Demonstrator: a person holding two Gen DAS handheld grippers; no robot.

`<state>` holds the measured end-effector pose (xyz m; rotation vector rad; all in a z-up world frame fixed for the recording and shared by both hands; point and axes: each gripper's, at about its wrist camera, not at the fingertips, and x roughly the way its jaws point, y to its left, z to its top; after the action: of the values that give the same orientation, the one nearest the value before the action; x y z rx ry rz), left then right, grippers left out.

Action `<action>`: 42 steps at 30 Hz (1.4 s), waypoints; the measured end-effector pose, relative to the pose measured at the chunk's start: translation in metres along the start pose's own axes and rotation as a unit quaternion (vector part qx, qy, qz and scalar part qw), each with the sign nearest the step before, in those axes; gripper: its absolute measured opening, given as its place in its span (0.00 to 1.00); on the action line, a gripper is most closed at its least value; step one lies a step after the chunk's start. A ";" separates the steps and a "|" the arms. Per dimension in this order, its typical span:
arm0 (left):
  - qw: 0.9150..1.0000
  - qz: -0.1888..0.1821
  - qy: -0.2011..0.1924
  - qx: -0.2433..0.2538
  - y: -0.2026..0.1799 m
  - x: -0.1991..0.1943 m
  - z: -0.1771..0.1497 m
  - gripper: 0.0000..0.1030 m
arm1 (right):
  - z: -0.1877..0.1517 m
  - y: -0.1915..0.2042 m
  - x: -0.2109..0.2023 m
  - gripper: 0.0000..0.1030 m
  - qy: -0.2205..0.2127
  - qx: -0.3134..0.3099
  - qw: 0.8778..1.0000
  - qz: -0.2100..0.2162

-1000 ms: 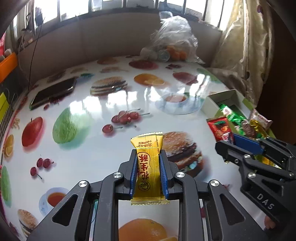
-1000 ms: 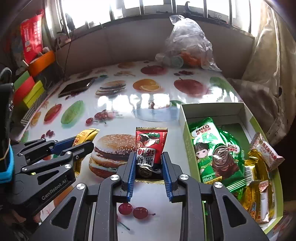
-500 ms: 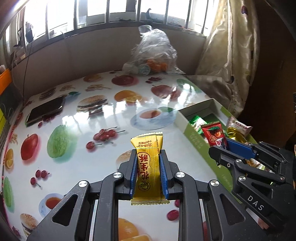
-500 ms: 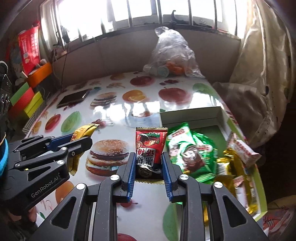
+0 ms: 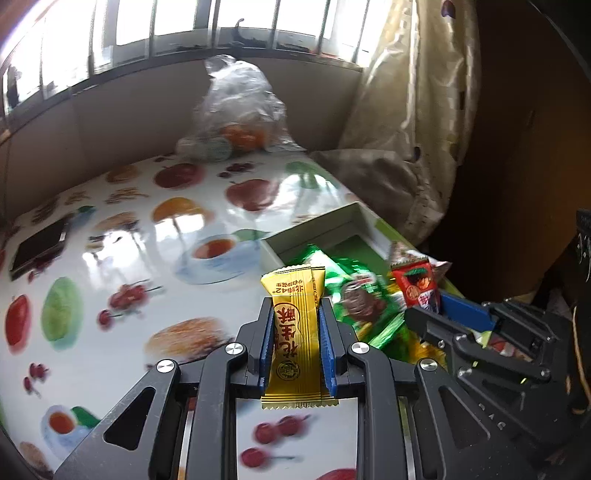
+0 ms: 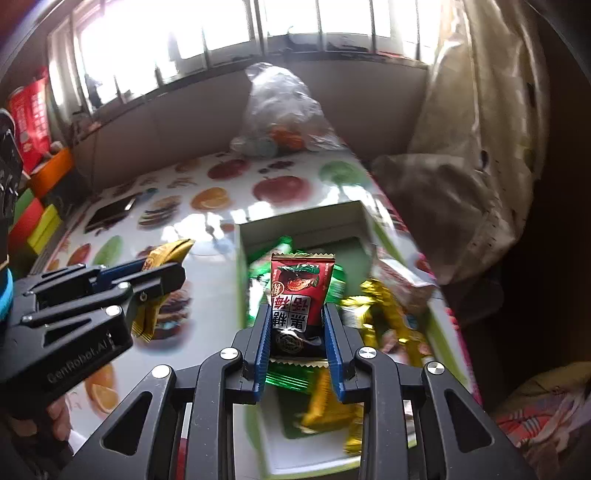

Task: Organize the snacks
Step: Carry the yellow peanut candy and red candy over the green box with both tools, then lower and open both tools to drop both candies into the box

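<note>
A yellow snack pack (image 5: 297,332) with red letters stands upright in the lower middle of the left wrist view, pinched between the blue pads of the left tongs (image 5: 297,345). It hangs in the air above the table (image 5: 110,229), just left of the box (image 5: 317,223). In the right wrist view, the same yellow pack (image 6: 159,280) shows at the left, held by the left tongs (image 6: 147,273). A red snack pack (image 6: 301,295) with a picture on top sits in the lower middle of the right wrist view, pinched between the blue pads of the right tongs (image 6: 300,339). It hangs over the open box (image 6: 306,218), which has white walls and a green inside. In the left wrist view, the red pack (image 5: 417,286) and the right tongs (image 5: 439,310) show at the right side, above the box. Inside the box lie green packs (image 6: 332,280), gold packs (image 6: 384,310) and a pale pack with red print (image 6: 402,273). The table has pictures of fruit, burgers and tea cups on it. A dark phone (image 5: 37,245) lies at the left of the table. A clear plastic bag (image 5: 240,110) with something orange inside sits at the far end, in the upper middle of the frame, under the window (image 5: 166,22). A pale curtain (image 5: 424,92) hangs at the upper right.
</note>
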<state>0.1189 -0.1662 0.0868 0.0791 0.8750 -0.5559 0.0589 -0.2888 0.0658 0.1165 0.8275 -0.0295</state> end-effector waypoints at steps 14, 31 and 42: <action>0.999 -0.029 0.034 -0.001 -0.023 0.042 0.010 0.22 | -0.015 -0.041 0.004 0.25 0.017 0.025 0.999 -0.027; 0.998 -0.031 0.054 0.004 -0.043 0.069 0.015 0.23 | -0.028 -0.057 0.016 0.26 0.032 0.038 0.998 -0.038; 0.998 -0.029 0.056 -0.004 -0.042 0.069 0.011 0.34 | -0.029 -0.056 0.017 0.30 0.022 0.041 0.998 -0.040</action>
<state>0.1416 -0.2354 0.0490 0.0785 0.9905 -0.6071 0.0455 -0.3404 0.0290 0.1629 0.8739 -0.1366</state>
